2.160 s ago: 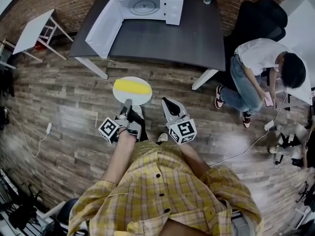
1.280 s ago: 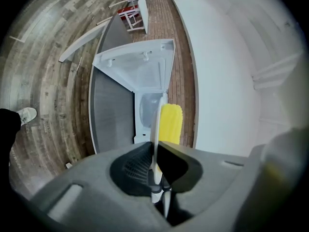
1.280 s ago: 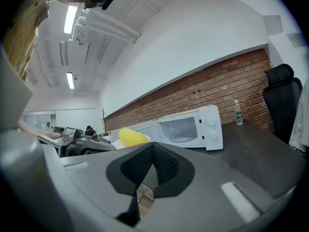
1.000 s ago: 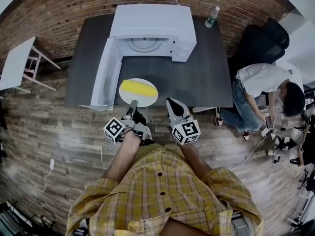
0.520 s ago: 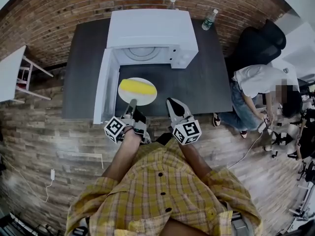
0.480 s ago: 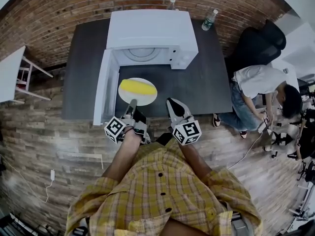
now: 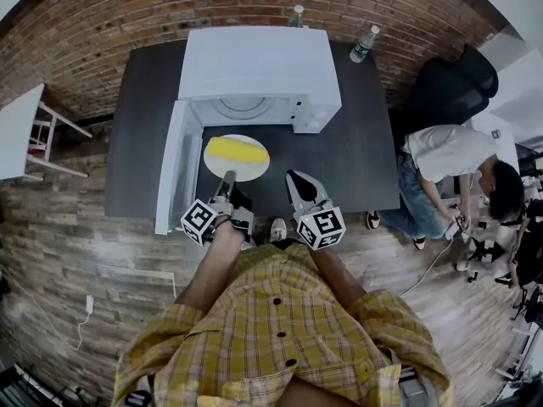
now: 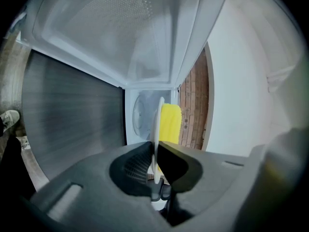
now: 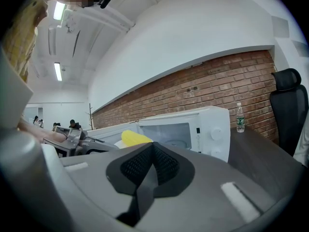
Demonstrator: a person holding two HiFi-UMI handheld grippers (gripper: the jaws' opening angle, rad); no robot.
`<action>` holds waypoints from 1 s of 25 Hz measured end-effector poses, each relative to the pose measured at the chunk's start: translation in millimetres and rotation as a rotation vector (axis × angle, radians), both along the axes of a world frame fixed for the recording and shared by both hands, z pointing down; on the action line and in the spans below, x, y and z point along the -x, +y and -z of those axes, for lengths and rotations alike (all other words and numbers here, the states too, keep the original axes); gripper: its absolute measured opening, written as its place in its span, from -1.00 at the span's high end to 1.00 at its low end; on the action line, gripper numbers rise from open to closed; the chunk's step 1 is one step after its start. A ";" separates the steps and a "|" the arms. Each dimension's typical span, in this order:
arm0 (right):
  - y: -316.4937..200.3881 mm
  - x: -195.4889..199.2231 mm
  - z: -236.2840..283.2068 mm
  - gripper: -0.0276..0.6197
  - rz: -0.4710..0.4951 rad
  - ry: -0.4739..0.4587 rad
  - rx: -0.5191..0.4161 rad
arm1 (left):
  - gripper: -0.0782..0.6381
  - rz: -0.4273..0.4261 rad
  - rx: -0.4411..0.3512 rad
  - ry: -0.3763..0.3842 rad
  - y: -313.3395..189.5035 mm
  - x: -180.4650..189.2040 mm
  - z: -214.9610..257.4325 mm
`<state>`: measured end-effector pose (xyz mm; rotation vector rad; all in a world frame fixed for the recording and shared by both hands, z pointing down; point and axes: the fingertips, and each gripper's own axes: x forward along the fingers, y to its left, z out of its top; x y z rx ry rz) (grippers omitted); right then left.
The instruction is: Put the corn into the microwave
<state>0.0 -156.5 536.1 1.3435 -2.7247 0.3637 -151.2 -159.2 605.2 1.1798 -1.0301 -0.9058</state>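
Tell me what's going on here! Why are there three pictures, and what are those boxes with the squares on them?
A person in a yellow checked shirt holds a grabbing tool in each hand; the boxes with squares are part of those tools. The picture from above comes from a camera on the person's head, looking down. The other two come from little cameras riding on the tools. The left hand-held gripper pinches the edge of a white plate with yellow corn on it, out over the dark table, in front of the white microwave, whose door stands open. The right hand-held gripper is shut and holds nothing.
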 end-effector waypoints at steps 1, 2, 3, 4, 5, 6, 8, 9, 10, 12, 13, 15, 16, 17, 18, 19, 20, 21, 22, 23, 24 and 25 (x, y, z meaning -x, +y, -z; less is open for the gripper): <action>-3.2 -0.2 -0.5 0.90 0.003 0.001 -0.002 | 0.69 0.006 -0.002 0.004 -4.5 -0.7 0.2; -5.7 -0.2 -0.6 0.90 0.007 0.001 -0.003 | 0.69 0.012 -0.006 0.010 -9.0 -1.7 0.8; -7.8 -0.3 -0.5 0.90 0.012 0.000 -0.004 | 0.69 0.017 -0.009 0.014 -12.9 -2.6 0.9; -9.4 -0.4 -0.4 0.91 0.017 0.000 -0.005 | 0.69 0.020 -0.008 0.013 -15.9 -3.1 0.1; -10.9 -0.6 -0.1 0.90 0.021 -0.001 -0.006 | 0.69 0.023 -0.008 0.011 -18.6 -3.7 -0.5; -12.3 -0.8 0.5 0.90 0.025 -0.001 -0.008 | 0.69 0.026 -0.010 0.011 -21.8 -4.3 -0.3; -14.7 -1.1 0.8 0.90 0.033 -0.004 -0.011 | 0.69 0.031 -0.011 0.004 -27.5 -5.8 -1.7; -15.1 -1.7 0.0 0.90 0.038 -0.003 -0.010 | 0.69 0.032 -0.004 -0.002 -29.1 -7.1 -4.3; -15.1 -3.0 -1.4 0.91 0.042 -0.001 -0.007 | 0.69 0.032 0.005 -0.006 -30.3 -9.3 -7.9; -16.0 -5.2 -4.4 0.90 0.047 0.003 -0.001 | 0.69 0.031 0.016 -0.005 -34.1 -13.7 -14.2; -16.8 -5.3 -5.5 0.90 0.048 0.003 0.001 | 0.69 0.031 0.018 -0.003 -36.5 -14.5 -16.4; -18.4 -4.4 -6.5 0.91 0.053 0.001 0.001 | 0.68 0.034 0.019 0.002 -41.6 -14.4 -19.7; -19.0 -4.2 -6.8 0.90 0.056 0.001 0.001 | 0.68 0.038 0.019 0.004 -44.3 -14.3 -21.4; -19.5 -4.5 -7.1 0.91 0.060 0.001 0.002 | 0.68 0.042 0.019 0.006 -47.1 -14.3 -23.1; -20.0 -5.1 -7.3 0.91 0.063 0.003 0.002 | 0.67 0.046 0.019 0.006 -50.0 -14.6 -24.9; -20.6 -6.1 -7.4 0.91 0.066 0.004 0.001 | 0.67 0.050 0.020 0.005 -53.1 -15.1 -26.6; -21.4 -7.2 -7.3 0.90 0.068 0.006 0.000 | 0.67 0.053 0.022 0.002 -56.3 -15.9 -28.3; -22.4 -8.3 -7.0 0.91 0.070 0.006 0.000 | 0.67 0.055 0.024 -0.001 -59.5 -16.9 -30.0; -23.7 -9.3 -6.7 0.91 0.071 0.006 0.000 | 0.67 0.056 0.024 -0.004 -63.0 -17.6 -31.7; -25.4 -9.8 -6.4 0.91 0.072 0.005 -0.001 | 0.67 0.058 0.023 -0.006 -66.5 -18.1 -33.3; -27.1 -9.9 -6.1 0.91 0.074 0.005 -0.002 | 0.67 0.059 0.022 -0.008 -70.0 -18.3 -35.1; -28.7 -9.9 -6.1 0.90 0.076 0.004 -0.002 | 0.67 0.062 0.022 -0.008 -73.3 -18.3 -37.2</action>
